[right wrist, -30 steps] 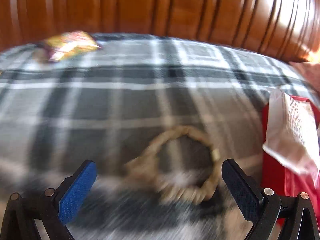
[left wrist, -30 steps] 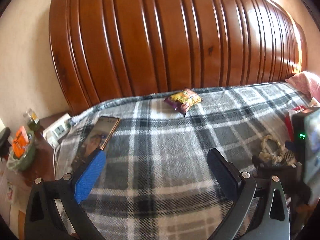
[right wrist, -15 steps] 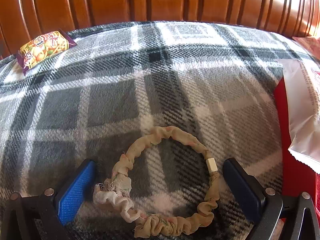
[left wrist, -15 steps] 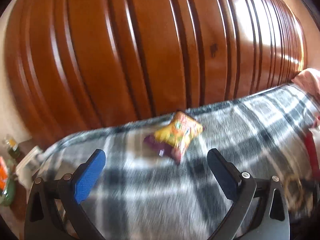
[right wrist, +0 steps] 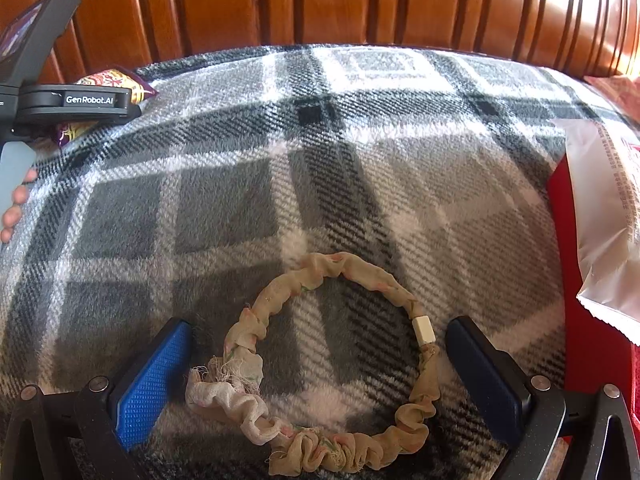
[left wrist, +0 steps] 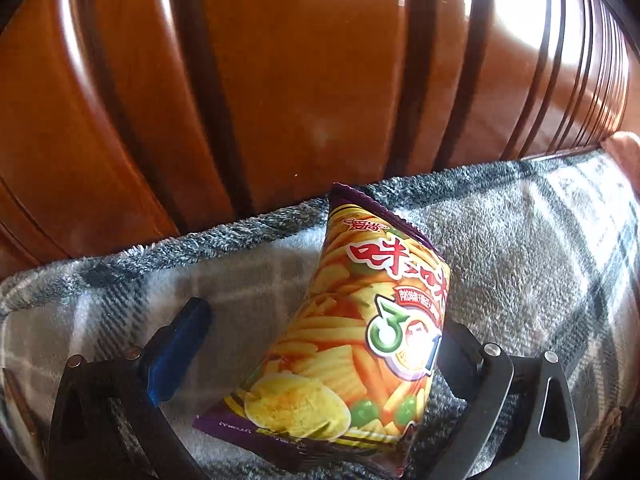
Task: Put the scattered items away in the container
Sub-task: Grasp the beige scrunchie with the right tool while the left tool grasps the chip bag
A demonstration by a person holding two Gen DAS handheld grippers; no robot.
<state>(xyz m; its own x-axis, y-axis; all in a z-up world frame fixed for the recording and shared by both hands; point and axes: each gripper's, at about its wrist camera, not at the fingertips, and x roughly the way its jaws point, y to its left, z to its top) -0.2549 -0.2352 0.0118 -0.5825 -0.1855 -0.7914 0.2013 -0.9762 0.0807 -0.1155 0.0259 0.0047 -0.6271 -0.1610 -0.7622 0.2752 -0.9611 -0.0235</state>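
A yellow and purple snack bag (left wrist: 352, 332) lies on the grey plaid blanket (left wrist: 520, 248) near the headboard. My left gripper (left wrist: 320, 344) is open with the bag between its fingers; its right finger is partly hidden behind the bag. A beige fabric hair band (right wrist: 320, 364) lies on the blanket. My right gripper (right wrist: 318, 364) is open with a finger on each side of the band. The red container (right wrist: 568, 280) sits at the right edge with a white packet (right wrist: 604, 216) over its rim. The left gripper (right wrist: 72, 100) and the snack bag (right wrist: 116, 80) also show at the far left.
The brown wooden headboard (left wrist: 280, 80) rises right behind the snack bag and spans the back in the right wrist view (right wrist: 340, 0). A pink cloth (right wrist: 616, 88) lies at the far right by the headboard.
My left gripper has moved forward across the bed until the snack bag lies between its open fingers. My right gripper has stayed around the hair band.
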